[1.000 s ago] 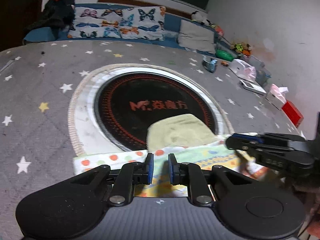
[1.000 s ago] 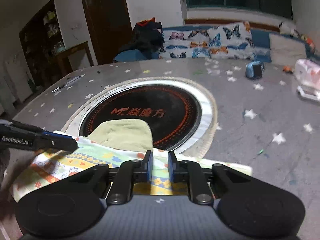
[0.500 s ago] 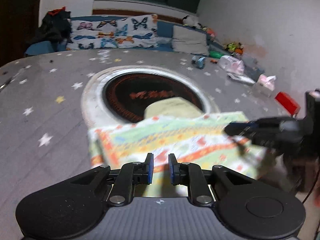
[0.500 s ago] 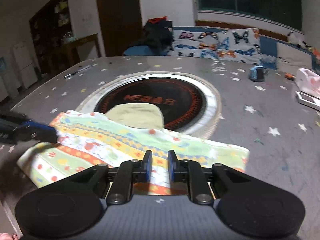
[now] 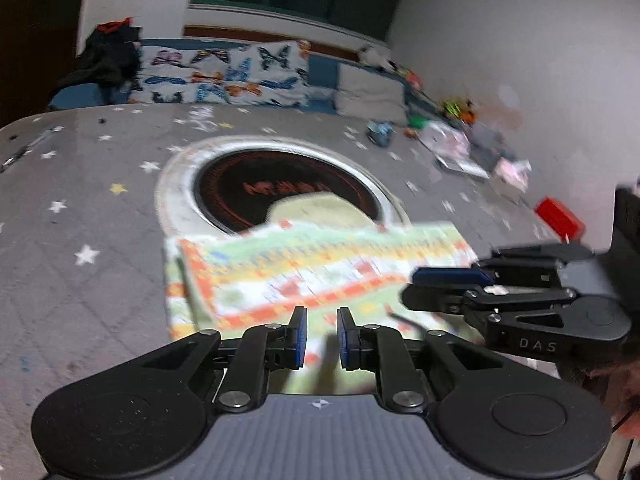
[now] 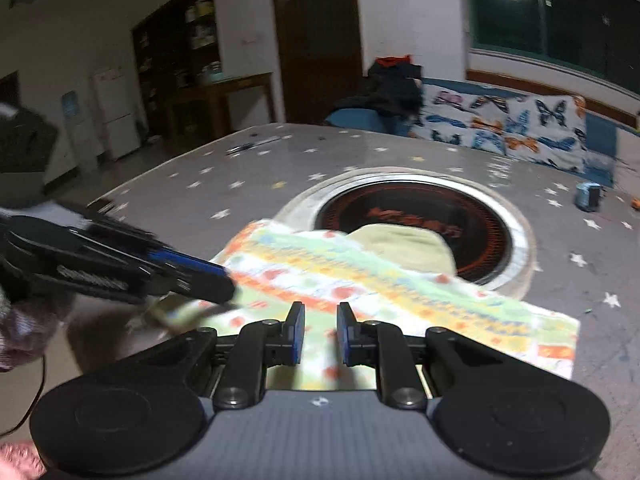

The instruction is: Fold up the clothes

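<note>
A colourful patterned garment lies folded on the grey star-print table, its yellow-green part over the dark round hotplate. It also shows in the right wrist view. My left gripper hangs just above the garment's near edge, jaws a little apart, nothing between them. My right gripper is likewise slightly open and empty above the near edge. Each gripper shows from the side in the other's view: the right and the left.
The round hotplate with its pale ring sits mid-table. Butterfly cushions and dark clothes lie behind the table. Boxes, toys and a red box crowd the far right. A blue object stands on the table.
Both grippers have pulled back and risen from the garment. More of the garment shows, now lying flat and folded; the views are blurred by motion.
</note>
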A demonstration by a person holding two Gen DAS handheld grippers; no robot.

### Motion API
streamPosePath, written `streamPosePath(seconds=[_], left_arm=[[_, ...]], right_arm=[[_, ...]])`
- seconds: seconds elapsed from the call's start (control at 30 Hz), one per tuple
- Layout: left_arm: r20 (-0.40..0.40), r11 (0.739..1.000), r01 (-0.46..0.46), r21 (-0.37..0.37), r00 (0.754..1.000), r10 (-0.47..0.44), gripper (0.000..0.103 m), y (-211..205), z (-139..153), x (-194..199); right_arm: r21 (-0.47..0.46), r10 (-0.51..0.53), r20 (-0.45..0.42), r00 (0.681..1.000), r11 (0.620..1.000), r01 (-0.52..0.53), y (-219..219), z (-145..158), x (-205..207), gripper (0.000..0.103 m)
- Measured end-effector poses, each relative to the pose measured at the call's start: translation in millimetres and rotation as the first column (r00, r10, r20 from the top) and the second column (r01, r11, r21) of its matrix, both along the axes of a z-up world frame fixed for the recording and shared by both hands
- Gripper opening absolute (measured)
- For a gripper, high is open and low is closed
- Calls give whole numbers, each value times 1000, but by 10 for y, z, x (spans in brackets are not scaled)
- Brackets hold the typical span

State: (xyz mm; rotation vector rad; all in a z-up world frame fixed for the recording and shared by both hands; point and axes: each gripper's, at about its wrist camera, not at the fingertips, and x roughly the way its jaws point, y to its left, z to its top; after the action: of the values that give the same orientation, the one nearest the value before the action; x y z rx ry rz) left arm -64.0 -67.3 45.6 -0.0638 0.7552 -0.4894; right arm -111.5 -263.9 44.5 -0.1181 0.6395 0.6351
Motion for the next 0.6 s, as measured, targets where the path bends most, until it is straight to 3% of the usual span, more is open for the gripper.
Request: streamPosePath(seconds=[0.1, 0.23, 0.37, 0.5, 0.6], left_arm=[[12, 998, 19, 52, 1000, -19, 18, -81, -125, -73], [28, 999, 16, 48, 999, -18, 18, -63, -73, -96], [68, 999, 31, 38, 997, -34, 18, -101, 2, -140], [31, 998, 35, 53, 999, -37, 18, -148, -130, -120], [36, 998, 38, 57, 999, -40, 19, -148, -135, -137]], right_arm=[[-49, 21, 0, 1000, 999, -21, 61, -93, -127, 16], [-93, 26, 24, 999, 995, -24, 62, -155, -276, 16], [-52, -16, 32, 999, 998, 18, -45, -105, -321, 16], [-21, -60, -40, 997, 998, 59, -196, -180, -314, 16], [-4, -111, -45, 993, 994, 111, -366, -159, -324, 16]])
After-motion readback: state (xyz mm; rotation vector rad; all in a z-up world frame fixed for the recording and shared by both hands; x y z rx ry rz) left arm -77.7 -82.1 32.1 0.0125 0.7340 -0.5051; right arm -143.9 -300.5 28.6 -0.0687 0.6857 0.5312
